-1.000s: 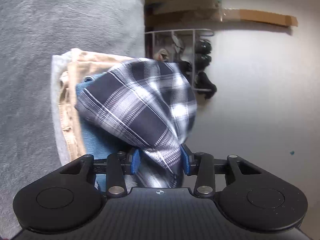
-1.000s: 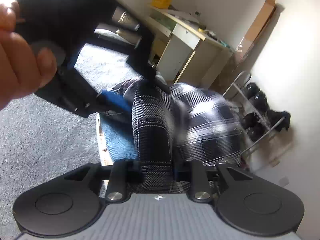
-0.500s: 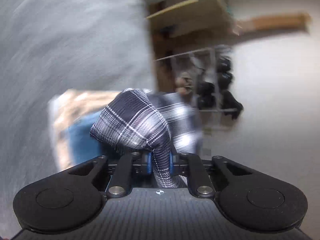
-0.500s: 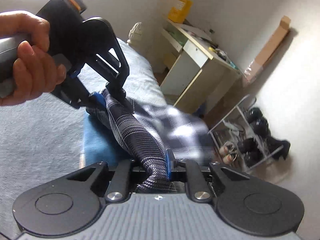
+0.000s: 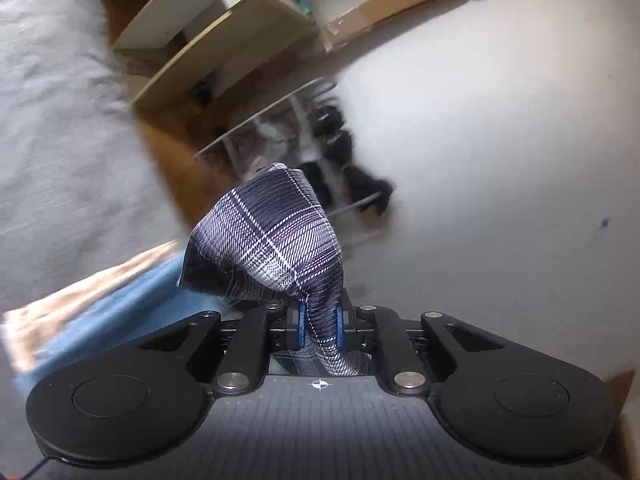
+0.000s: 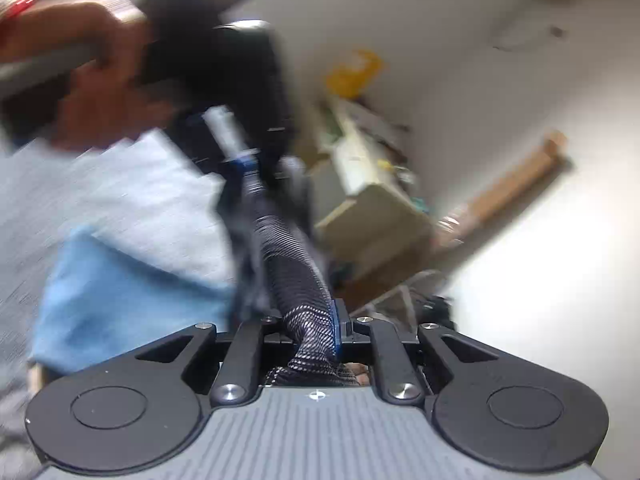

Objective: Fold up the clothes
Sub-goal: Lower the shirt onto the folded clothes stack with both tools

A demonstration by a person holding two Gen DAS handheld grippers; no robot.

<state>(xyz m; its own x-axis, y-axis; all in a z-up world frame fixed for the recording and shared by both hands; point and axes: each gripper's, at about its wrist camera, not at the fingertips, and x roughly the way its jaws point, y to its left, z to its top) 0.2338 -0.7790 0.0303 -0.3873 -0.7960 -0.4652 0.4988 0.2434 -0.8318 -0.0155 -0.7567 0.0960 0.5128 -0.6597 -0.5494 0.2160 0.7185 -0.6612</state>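
While both grippers pinch bunched cloth, the step in hand looks like lifting the plaid garment [image 5: 276,248] clear to shake it out before any fold. Nearest in the left wrist view, the left gripper [image 5: 319,327] has its blue pads pressed together on a gathered edge of the plaid, which rises in a peak ahead of the jaws. In the right wrist view the right gripper [image 6: 316,330] is likewise clamped on a twisted rope of the same fabric, which runs taut up to the other gripper, held in a blurred hand [image 6: 92,80] at upper left. Both grippers point somewhat downward. Below lie a folded blue piece [image 5: 112,312] and a tan piece [image 5: 80,292] on the grey bed [image 5: 52,128], the plaid held above them. Beyond are a desk [image 5: 224,40], a shoe rack [image 5: 304,144] and the wall. Next, I judge, the hands must draw apart so the twist opens flat; a slipping edge is the risk.
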